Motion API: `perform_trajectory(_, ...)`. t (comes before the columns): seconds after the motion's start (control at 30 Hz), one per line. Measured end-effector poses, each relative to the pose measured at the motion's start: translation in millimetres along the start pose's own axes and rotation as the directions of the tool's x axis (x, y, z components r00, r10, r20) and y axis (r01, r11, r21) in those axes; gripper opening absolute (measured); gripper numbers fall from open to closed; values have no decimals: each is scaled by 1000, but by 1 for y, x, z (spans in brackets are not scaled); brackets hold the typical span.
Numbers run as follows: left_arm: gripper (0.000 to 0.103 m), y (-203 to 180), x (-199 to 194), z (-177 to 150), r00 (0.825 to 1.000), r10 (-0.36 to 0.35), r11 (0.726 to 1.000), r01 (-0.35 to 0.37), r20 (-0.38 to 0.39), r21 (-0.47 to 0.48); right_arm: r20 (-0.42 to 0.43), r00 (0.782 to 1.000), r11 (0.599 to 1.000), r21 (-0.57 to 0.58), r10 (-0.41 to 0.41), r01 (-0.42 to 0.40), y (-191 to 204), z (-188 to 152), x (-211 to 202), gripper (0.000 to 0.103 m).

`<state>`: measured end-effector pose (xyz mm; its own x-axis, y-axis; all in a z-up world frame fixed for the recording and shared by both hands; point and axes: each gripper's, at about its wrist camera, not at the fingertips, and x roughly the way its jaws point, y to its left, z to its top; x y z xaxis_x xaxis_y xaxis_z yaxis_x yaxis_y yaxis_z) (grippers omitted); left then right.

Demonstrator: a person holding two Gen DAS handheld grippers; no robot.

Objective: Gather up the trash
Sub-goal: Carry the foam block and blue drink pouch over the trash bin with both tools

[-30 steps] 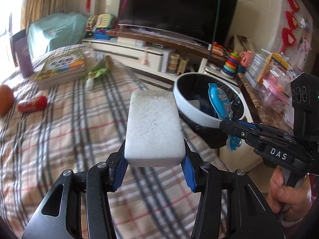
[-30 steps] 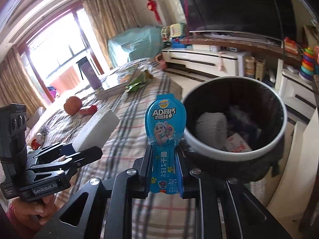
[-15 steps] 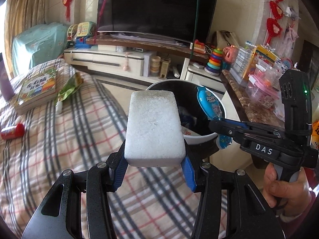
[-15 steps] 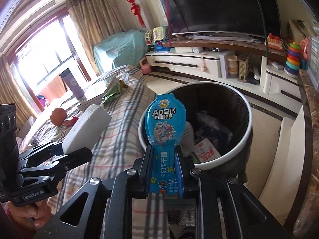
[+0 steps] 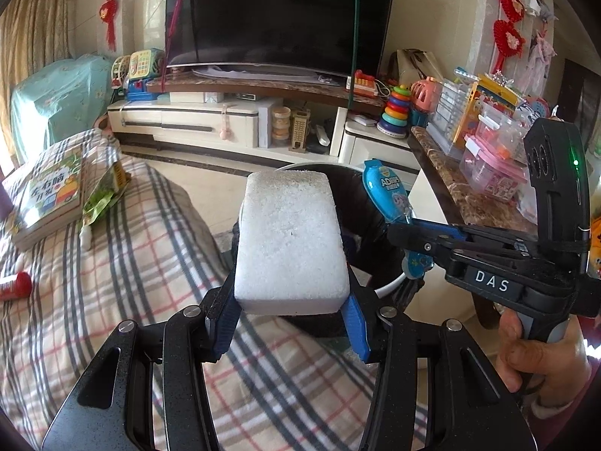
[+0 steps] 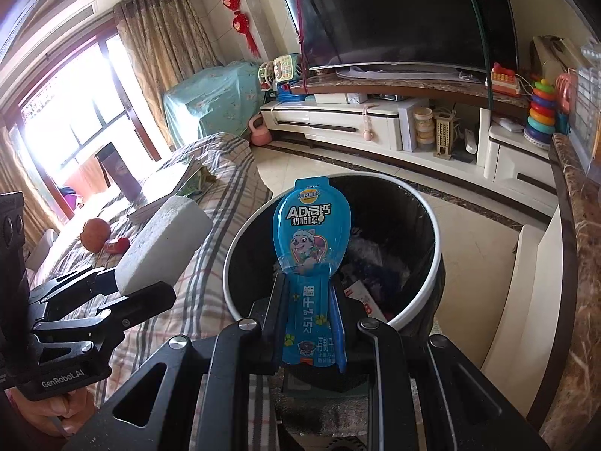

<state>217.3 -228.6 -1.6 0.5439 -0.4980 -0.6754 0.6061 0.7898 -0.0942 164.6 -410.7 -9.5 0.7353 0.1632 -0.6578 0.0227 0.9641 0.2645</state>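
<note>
My left gripper (image 5: 291, 319) is shut on a white foam block (image 5: 291, 240), which sticks out forward and hides much of the bin behind it. The black bin with a white rim (image 6: 435, 255) stands on the floor beside the bed, with trash inside. My right gripper (image 6: 310, 300) is shut on the lower end of a blue snack wrapper (image 6: 311, 240), held upright over the bin's near rim. In the left wrist view the wrapper (image 5: 387, 191) and right gripper (image 5: 407, 233) hang over the bin's right side. The right wrist view shows the foam block (image 6: 165, 240) left of the bin.
A plaid-covered bed (image 5: 131, 263) carries a book (image 5: 49, 195), a green wrapper (image 5: 105, 191), a red item (image 5: 15, 285) and an orange ball (image 6: 95, 235). A TV stand (image 5: 225, 120) runs along the far wall. A marble counter (image 5: 462, 195) with toys sits right of the bin.
Both grippers have moved toward the bin, which now lies closer and more centred under them. The foam block and the wrapper stay gripped as before.
</note>
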Motion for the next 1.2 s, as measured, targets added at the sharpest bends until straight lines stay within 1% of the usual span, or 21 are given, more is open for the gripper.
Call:
perform_trajectory(0.2,48,-10,10,9,1000,1,1000,0,-10,30,-7,1000,1000,3,-6,6,-7,3,3,20)
perform_trajectory(0.47,48,-15,22,16,1000,-1,999,2,-27,37,-17,1000,1000,5,-12,12,-12,9,8,20)
perform_trajectory(1.2,48,-12,44,27,998,16,999,-13,-63,48,-67,998,1000,12,-18,19,-25,18,26,20)
